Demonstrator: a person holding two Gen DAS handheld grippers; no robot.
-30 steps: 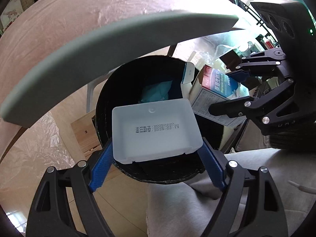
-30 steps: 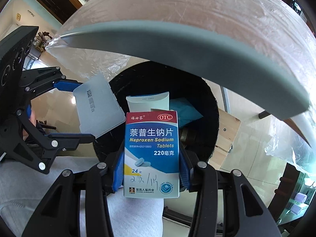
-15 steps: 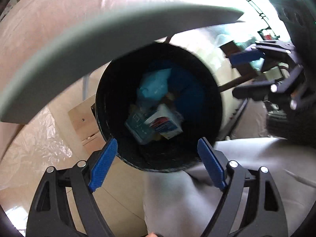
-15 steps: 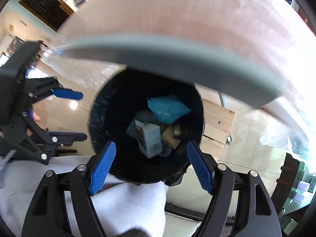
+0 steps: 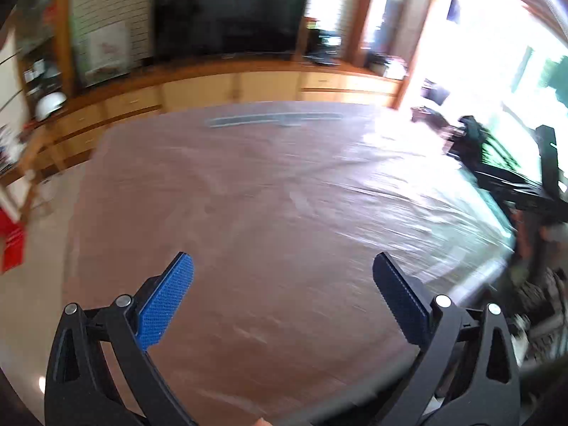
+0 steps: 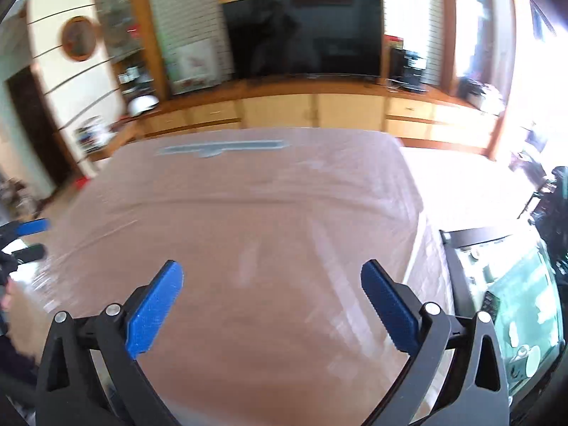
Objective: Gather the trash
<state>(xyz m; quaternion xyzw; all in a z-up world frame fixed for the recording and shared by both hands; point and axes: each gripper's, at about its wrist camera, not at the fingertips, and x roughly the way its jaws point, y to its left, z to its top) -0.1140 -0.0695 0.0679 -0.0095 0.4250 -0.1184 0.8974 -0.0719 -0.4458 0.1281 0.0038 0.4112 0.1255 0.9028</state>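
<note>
left gripper point(image 5: 280, 266) | jaws just opened wide, empty | right gripper point(image 6: 271, 273) | likewise, empty | both over bare plastic-covered table point(image 6: 266, 213) | no trash in view, direction and nearer hand cannot be told

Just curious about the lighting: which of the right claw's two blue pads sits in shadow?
The pad on the picture's right, dark navy; the other pad is bright blue. The right gripper, jaws just opened, holds nothing.
</note>
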